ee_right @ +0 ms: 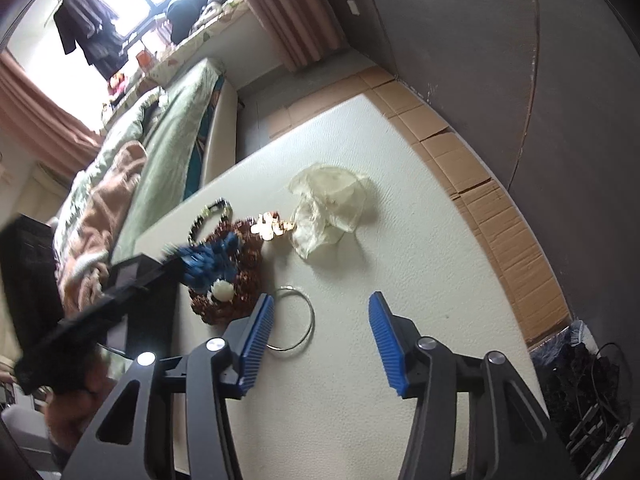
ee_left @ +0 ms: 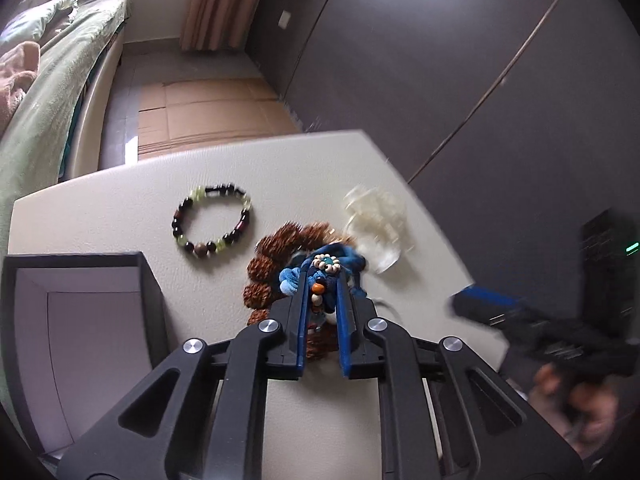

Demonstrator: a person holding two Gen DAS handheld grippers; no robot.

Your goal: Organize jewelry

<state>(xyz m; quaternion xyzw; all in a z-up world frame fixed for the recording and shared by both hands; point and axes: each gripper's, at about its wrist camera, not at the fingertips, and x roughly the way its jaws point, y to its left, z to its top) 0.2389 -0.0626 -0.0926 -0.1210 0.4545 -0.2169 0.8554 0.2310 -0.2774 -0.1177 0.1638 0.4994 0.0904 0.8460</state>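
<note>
My left gripper [ee_left: 324, 270] is shut on a blue tasselled bead ornament [ee_left: 326, 276] and holds it just above a brown rough-bead bracelet [ee_left: 276, 256] on the white table [ee_left: 100, 216]. A dark and green bead bracelet [ee_left: 212, 220] lies to the left. An open black jewelry box [ee_left: 76, 320] stands at the left. My right gripper [ee_right: 322, 300] is open and empty above the table, near a silver bangle [ee_right: 294, 322]. In the right wrist view the blue ornament [ee_right: 208, 260], the brown bracelet [ee_right: 240, 280] and a gold piece [ee_right: 272, 226] show, blurred.
A crumpled sheer pouch [ee_right: 328, 204] lies on the table's far side, also in the left wrist view [ee_left: 376, 216]. A bed with green bedding [ee_right: 160, 140] stands behind. Cardboard [ee_right: 480, 184] covers the floor along a dark wall. Black items [ee_right: 584, 392] lie at the right.
</note>
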